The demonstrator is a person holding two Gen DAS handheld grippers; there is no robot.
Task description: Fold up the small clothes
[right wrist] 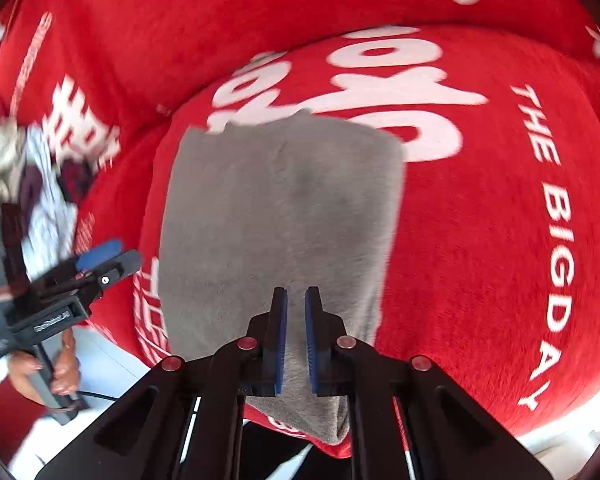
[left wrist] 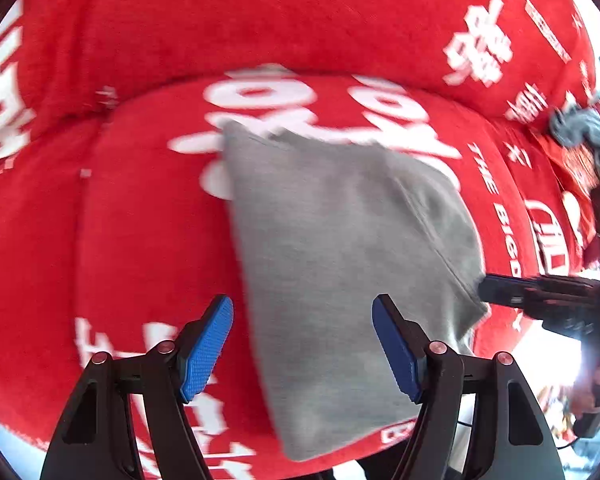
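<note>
At the far left of the right wrist view, the left gripper (right wrist: 100, 258) is held by a hand (right wrist: 56, 368) off the left edge of the grey garment (right wrist: 276, 216). Its own camera shows the blue pads (left wrist: 208, 348) spread wide with nothing between them, hovering over the cloth's near left edge. The garment lies on a red cover (right wrist: 480, 240) printed with white lettering, over a cushioned seat. It looks already folded into a thick, roughly rectangular pad, its long axis running away from both cameras, near end draped over the seat's front edge. Surface is plain grey knit, smooth, with one faint seam or fold line along the right side. Further right, the right gripper (right wrist: 296, 336) sits directly over the near end of the cloth, jaws pressed nearly together; nothing visibly pinched between them, the fabric lying underneath. Judging by this, the right gripper is nearer the near edge, so any further fold lengthwise would start there. A crumpled grey-blue cloth (left wrist: 584, 136) lies well apart at far right.
</note>
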